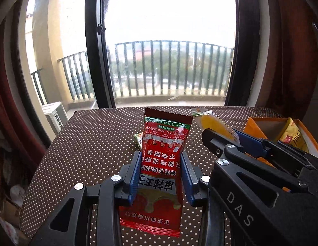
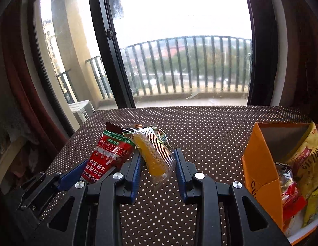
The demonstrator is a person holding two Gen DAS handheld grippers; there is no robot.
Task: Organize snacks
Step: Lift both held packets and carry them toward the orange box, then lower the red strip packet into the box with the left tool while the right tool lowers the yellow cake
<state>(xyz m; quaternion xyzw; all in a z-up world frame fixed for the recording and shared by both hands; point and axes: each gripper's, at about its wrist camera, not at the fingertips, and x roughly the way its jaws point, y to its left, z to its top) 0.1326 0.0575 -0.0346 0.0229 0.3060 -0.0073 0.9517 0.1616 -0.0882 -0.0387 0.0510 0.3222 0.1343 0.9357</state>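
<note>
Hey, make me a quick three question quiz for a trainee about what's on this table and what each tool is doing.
1. True or false: the left tool is shut on the red packet.
2. What does the right tool hold?
3. The orange box sits: A) left of the tools, B) right, C) between them?

Key: 1 true. 2 the yellow snack in clear wrap. 3 B.

left tool [image 1: 161, 176] clamped shut, tilted downward; right tool [image 2: 159, 172] clamped shut beside it
</note>
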